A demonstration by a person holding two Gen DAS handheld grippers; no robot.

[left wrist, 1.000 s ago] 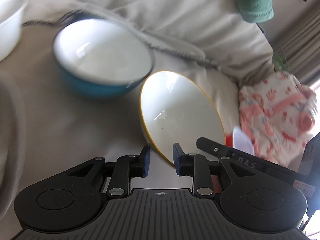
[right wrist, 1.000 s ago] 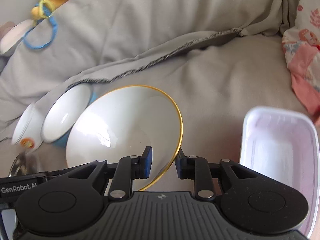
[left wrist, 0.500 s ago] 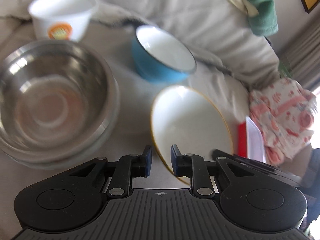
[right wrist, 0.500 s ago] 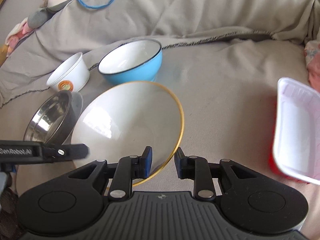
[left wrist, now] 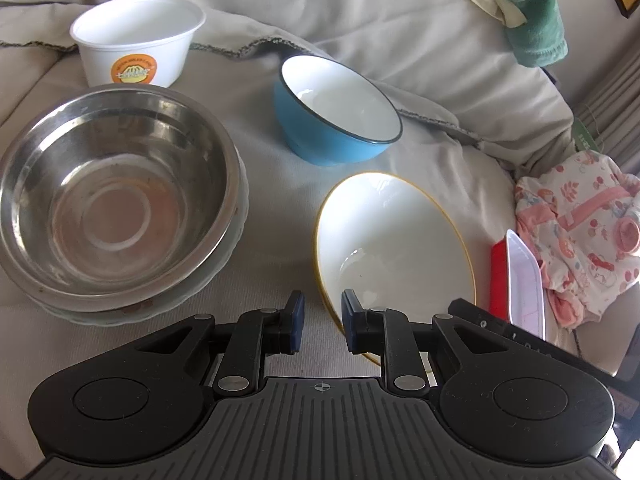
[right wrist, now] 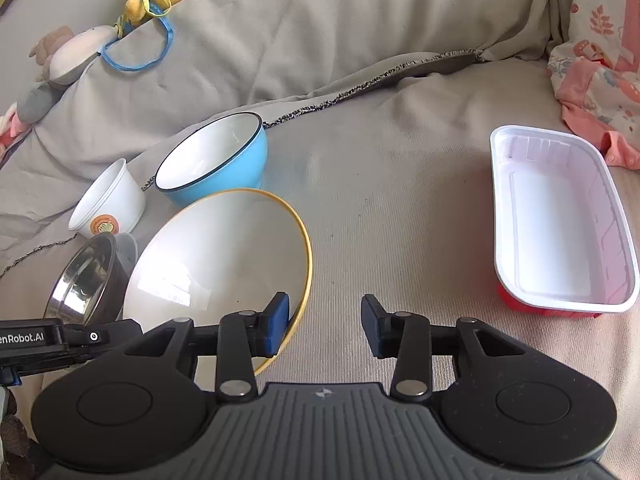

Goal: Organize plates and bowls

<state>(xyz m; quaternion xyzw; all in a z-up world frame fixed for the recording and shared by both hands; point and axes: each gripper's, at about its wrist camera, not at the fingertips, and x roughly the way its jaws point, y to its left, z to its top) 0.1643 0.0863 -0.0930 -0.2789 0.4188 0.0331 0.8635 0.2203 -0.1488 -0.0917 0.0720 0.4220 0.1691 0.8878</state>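
**Kid:** Right claw (right wrist: 324, 320) first. Are its fingers pinching?

**Pal:** No. They have just been opening, and now they stand apart. The edge of the yellow-rimmed bowl (right wrist: 216, 256) is between them, close by one finger, but nothing squeezes it.

**Kid:** And the left claw (left wrist: 320, 320)?

**Pal:** Its fingers came closer a moment ago, but there is a gap. The bowl's other edge sits in that gap, right by one finger. I think it is not pinched.

**Kid:** Where is the bowl?

**Pal:** On the grey cover (right wrist: 400, 220), tipped up, between the two claws. The blue bowl (left wrist: 340, 120) is just behind it. The steel bowl (left wrist: 112, 200) is off to its left.

**Kid:** Who goes next?

**Pal:** I guess the left claw, because it is nearer the steel bowl.
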